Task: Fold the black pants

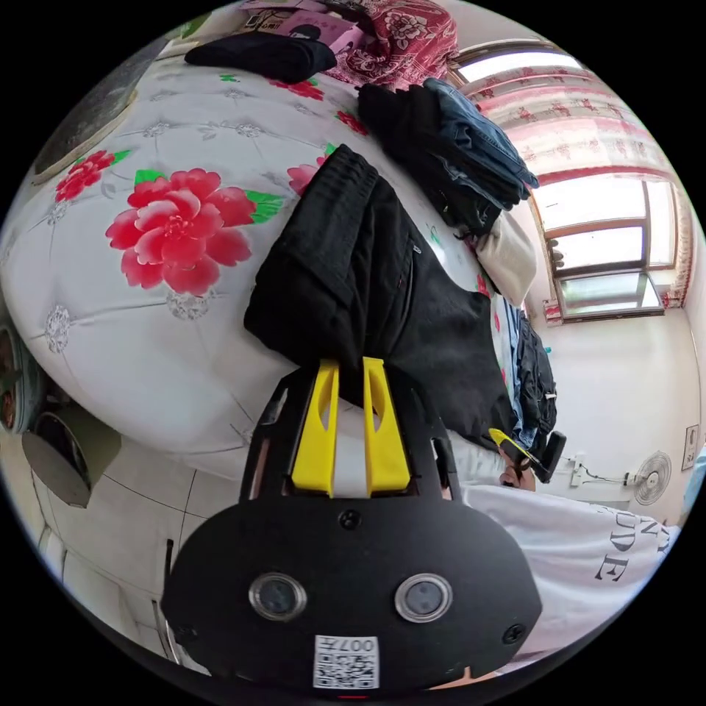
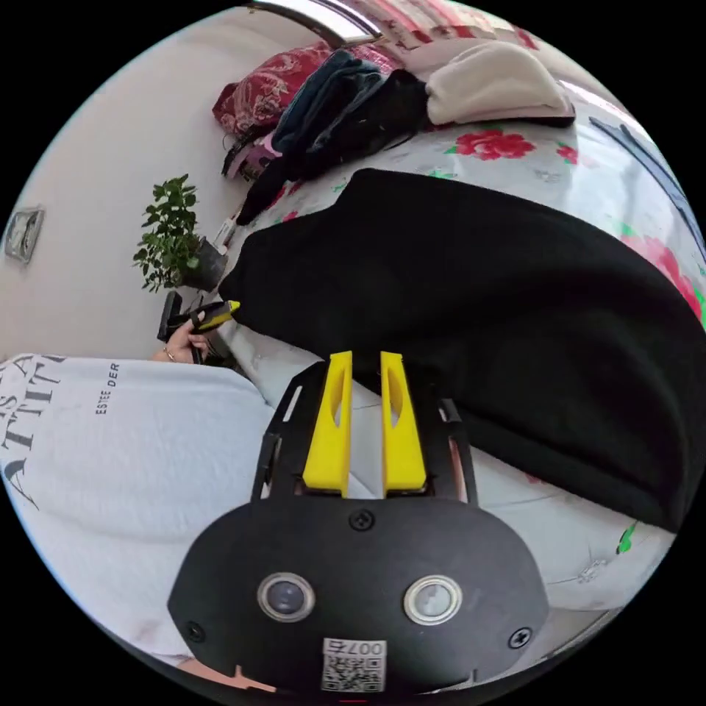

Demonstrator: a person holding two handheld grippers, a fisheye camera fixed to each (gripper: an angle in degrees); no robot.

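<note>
The black pants (image 1: 382,294) lie partly folded on a white bedsheet with red flowers (image 1: 176,228). In the left gripper view my left gripper (image 1: 351,365) has its yellow jaws close together, pinching the near edge of the pants. In the right gripper view the pants (image 2: 478,294) spread wide across the bed, and my right gripper (image 2: 365,357) grips their near edge with narrow jaws. The right gripper (image 1: 511,445) appears at the pants' far corner in the left gripper view. A hand holds the left gripper (image 2: 217,315) at the other end in the right gripper view.
A pile of dark and denim clothes (image 1: 456,154) and a cream garment (image 1: 511,254) sit beyond the pants. Another black garment (image 1: 265,55) lies further along the bed. A potted plant (image 2: 170,235) stands by the wall. The person's white shirt (image 2: 110,441) is close by.
</note>
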